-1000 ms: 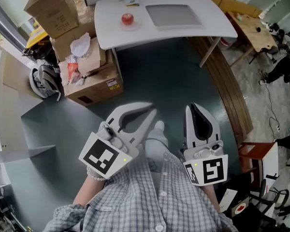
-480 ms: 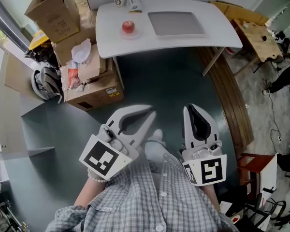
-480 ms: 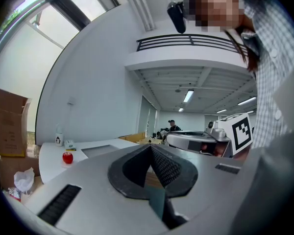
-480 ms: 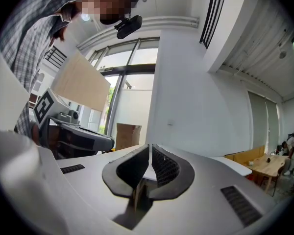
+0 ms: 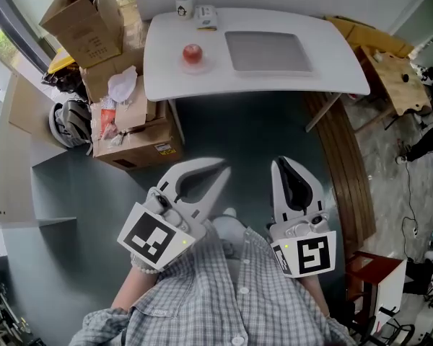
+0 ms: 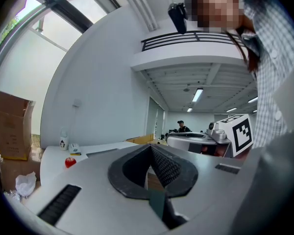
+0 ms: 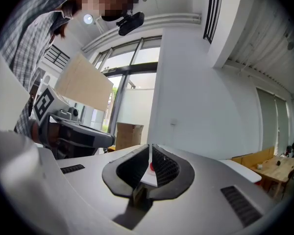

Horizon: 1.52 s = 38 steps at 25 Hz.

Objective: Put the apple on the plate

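Two grippers in view, both closed on nothing: left gripper (image 5: 224, 169) with fingers pressed together, right gripper (image 5: 283, 161) the same, each carried level in front of the checked shirt (image 5: 216, 301).

Compared with a second ago: white desk (image 5: 332, 67) now lower and larger in the head view, so nearer. Grippers at the same spot before the body. Looks like walking toward the desk, with no reaching yet.

Apple (image 5: 193, 52) on the left part of the desk, well apart from both grippers, beside a grey mat (image 5: 267, 51) and near a small bottle (image 5: 183, 1). Seems to rest on a pale round disc (image 5: 195, 65) — maybe the plate, too small to tell.

For the task: only the approach under way, grasp not yet begun. Next, probably, to come close and open one pair of fingers before taking the apple. Cardboard boxes (image 5: 137, 135) at the left of the way — better to keep clear.
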Each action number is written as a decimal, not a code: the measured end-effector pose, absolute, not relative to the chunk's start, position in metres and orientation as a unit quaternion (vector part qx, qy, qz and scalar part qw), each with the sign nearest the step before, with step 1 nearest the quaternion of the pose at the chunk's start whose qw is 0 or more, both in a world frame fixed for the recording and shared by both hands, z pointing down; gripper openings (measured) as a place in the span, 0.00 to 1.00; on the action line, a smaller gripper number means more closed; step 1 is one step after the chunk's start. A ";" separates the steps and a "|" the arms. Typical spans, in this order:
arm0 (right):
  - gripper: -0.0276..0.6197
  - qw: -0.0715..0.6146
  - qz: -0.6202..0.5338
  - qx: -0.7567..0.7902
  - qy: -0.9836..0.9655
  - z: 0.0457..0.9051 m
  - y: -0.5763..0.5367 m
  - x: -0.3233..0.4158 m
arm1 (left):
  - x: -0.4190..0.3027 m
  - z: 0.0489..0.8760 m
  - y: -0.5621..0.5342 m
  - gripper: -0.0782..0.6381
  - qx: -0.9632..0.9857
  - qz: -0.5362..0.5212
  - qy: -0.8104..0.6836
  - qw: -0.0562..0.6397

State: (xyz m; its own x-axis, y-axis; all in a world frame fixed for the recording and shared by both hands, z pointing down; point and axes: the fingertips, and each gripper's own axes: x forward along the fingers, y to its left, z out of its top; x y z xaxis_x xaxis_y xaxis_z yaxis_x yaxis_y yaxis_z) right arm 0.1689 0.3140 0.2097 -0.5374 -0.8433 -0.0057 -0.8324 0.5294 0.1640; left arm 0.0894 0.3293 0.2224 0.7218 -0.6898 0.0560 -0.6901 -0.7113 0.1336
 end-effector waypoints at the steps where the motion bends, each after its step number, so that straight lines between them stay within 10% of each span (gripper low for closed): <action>1: 0.09 0.030 -0.068 0.475 -0.877 0.209 0.308 0.172 | 0.093 0.222 0.324 0.12 0.923 0.001 -0.377 0.073; 38: 0.09 0.040 -0.049 0.453 -0.889 0.234 0.180 0.217 | 0.135 0.237 0.200 0.12 0.911 0.010 -0.403 0.084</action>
State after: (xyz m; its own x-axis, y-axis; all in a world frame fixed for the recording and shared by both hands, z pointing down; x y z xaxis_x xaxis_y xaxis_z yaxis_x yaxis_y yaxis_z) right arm 0.2172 0.1799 0.2336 -0.5869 -0.8092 0.0266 -0.8014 0.5853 0.1237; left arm 0.1350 0.1998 0.2369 0.6757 -0.7322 0.0851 -0.7355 -0.6618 0.1451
